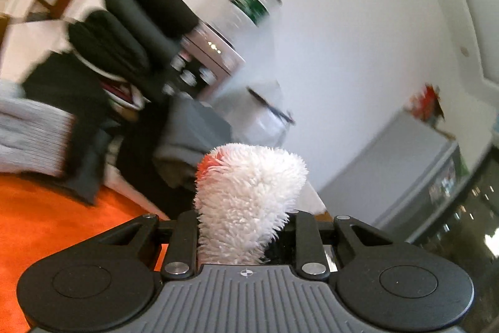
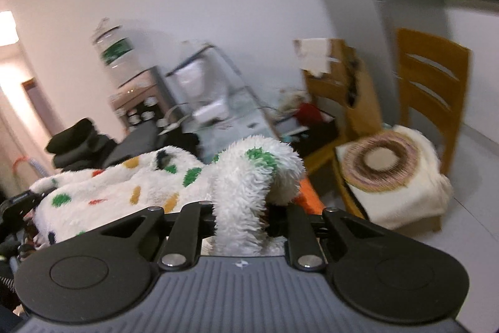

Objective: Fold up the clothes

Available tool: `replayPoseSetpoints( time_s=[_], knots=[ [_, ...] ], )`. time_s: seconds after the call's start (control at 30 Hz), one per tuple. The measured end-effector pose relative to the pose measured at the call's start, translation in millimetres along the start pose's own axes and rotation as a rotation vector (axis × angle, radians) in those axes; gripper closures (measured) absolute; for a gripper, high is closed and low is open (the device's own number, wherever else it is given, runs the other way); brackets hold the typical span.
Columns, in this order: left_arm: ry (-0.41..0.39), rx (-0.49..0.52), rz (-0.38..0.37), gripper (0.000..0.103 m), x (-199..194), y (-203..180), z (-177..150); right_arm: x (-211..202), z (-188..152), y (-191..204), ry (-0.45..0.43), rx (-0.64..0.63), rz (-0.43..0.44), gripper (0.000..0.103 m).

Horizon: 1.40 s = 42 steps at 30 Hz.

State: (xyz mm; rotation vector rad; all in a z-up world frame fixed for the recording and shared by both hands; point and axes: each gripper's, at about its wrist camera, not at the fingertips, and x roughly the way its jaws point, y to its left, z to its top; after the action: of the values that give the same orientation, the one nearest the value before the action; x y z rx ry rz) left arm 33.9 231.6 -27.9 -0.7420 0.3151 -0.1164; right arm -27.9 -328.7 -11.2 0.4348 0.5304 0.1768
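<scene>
A white fluffy garment with green, orange and red dots [image 2: 131,183] hangs stretched between my two grippers, lifted off the surface. My left gripper [image 1: 246,227] is shut on one bunched end of it [image 1: 249,189], which hides the fingertips. My right gripper [image 2: 246,220] is shut on the other bunched end [image 2: 252,177], and the rest of the garment runs off to the left of that view. The left gripper's black body [image 2: 18,202] shows at the far left edge in the right wrist view.
An orange surface [image 1: 46,223] lies below at left. Stacked dark and grey folded clothes [image 1: 109,52] sit behind it. A water dispenser with a bottle [image 1: 249,2] stands by the white wall. Wooden chairs [image 2: 430,89] with a cushion [image 2: 383,164] stand at right.
</scene>
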Motion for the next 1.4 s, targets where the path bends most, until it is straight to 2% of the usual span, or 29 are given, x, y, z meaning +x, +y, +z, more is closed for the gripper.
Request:
replayPoseSetpoints(
  time_s=[0.1, 0.2, 0.3, 0.4, 0.43, 0.47, 0.5, 0.57, 0.6, 0.67, 0.73, 0.8, 0.93, 1.07, 1.17, 1.3, 1.4],
  knots=[
    [-0.048, -0.012, 0.041, 0.076, -33, 18, 2, 28, 24, 19, 0.040, -0.060, 0.062, 0.085],
    [-0.075, -0.047, 0.122, 0.076, -67, 41, -5, 74, 35, 35, 0.120, -0.113, 0.127, 0.085],
    [-0.079, -0.065, 0.227, 0.075, -89, 69, -22, 127, 32, 47, 0.222, -0.156, 0.171, 0.085],
    [-0.035, -0.075, 0.355, 0.071, -92, 103, -46, 181, 14, 54, 0.328, -0.191, 0.177, 0.082],
    [-0.018, -0.090, 0.394, 0.069, -92, 114, -53, 199, 6, 57, 0.362, -0.204, 0.167, 0.078],
    [-0.007, -0.112, 0.422, 0.066, -93, 125, -58, 215, -2, 60, 0.389, -0.217, 0.156, 0.068],
    [0.000, -0.135, 0.447, 0.065, -95, 135, -64, 227, -9, 63, 0.399, -0.233, 0.137, 0.066],
    [0.007, -0.163, 0.469, 0.057, -100, 147, -66, 244, -18, 62, 0.418, -0.255, 0.097, 0.048],
    [0.000, -0.163, 0.477, 0.055, -105, 149, -66, 249, -21, 60, 0.425, -0.255, 0.082, 0.045],
    [-0.030, -0.140, 0.481, 0.043, -116, 145, -62, 249, -21, 55, 0.428, -0.231, 0.068, 0.035],
    [-0.075, -0.113, 0.481, 0.035, -130, 137, -54, 241, -23, 52, 0.418, -0.234, 0.051, 0.028],
    [-0.104, -0.092, 0.471, 0.032, -137, 130, -42, 225, -20, 53, 0.383, -0.249, 0.027, 0.022],
    [-0.083, -0.021, 0.451, 0.026, -130, 119, -20, 190, -12, 45, 0.320, -0.223, 0.014, 0.019],
    [-0.007, 0.016, 0.434, 0.020, -100, 128, -8, 158, -16, 37, 0.304, -0.186, 0.019, 0.017],
    [0.056, -0.001, 0.430, 0.020, -74, 145, -8, 158, -27, 33, 0.313, -0.155, 0.027, 0.017],
    [0.107, -0.102, 0.452, 0.020, -52, 173, -11, 158, -42, 28, 0.325, -0.113, 0.037, 0.017],
    [0.135, -0.179, 0.464, 0.020, -45, 189, -13, 158, -53, 24, 0.334, -0.081, 0.045, 0.027]
  ],
)
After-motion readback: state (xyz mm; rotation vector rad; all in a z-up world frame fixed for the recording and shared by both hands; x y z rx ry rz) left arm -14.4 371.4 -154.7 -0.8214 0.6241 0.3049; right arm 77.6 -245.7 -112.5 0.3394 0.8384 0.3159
